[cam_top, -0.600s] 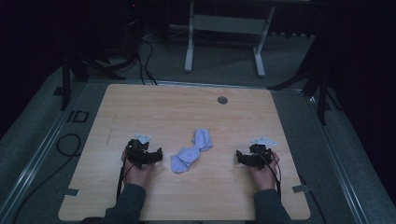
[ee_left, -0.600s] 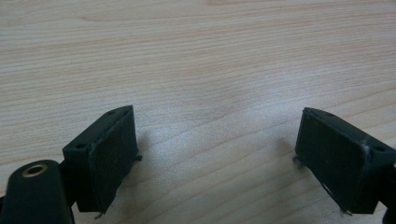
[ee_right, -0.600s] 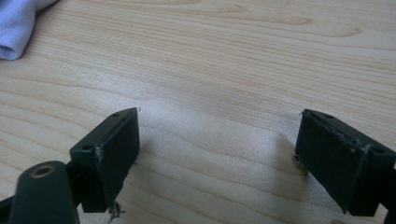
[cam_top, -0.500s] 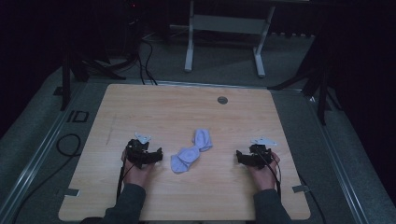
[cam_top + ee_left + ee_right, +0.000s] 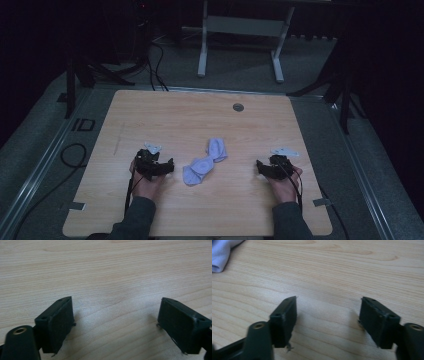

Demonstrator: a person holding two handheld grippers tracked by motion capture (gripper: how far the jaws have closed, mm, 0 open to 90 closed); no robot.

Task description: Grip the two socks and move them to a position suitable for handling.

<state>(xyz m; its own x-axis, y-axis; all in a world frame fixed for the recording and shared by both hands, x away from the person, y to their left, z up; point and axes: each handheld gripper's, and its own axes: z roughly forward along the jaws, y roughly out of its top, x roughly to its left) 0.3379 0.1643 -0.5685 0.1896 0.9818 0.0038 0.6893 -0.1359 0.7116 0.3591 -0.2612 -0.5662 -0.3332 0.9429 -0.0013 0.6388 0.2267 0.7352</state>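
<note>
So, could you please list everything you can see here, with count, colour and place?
socks: two as far as I can tell, pale blue-white, crumpled together at the middle of the table, between the two grippers, touched by neither.
table: one, light wood, in the centre of the high view.
round insert: one, grey, set in the tabletop near its far edge.
metal stand: one, light grey, on the floor beyond the table.
cables: several, black, on the floor at the far left.
left gripper: one, black, resting on the table left of the socks, jaws open over bare wood.
right gripper: one, black, on the table right of the socks, jaws open over bare wood.
</note>
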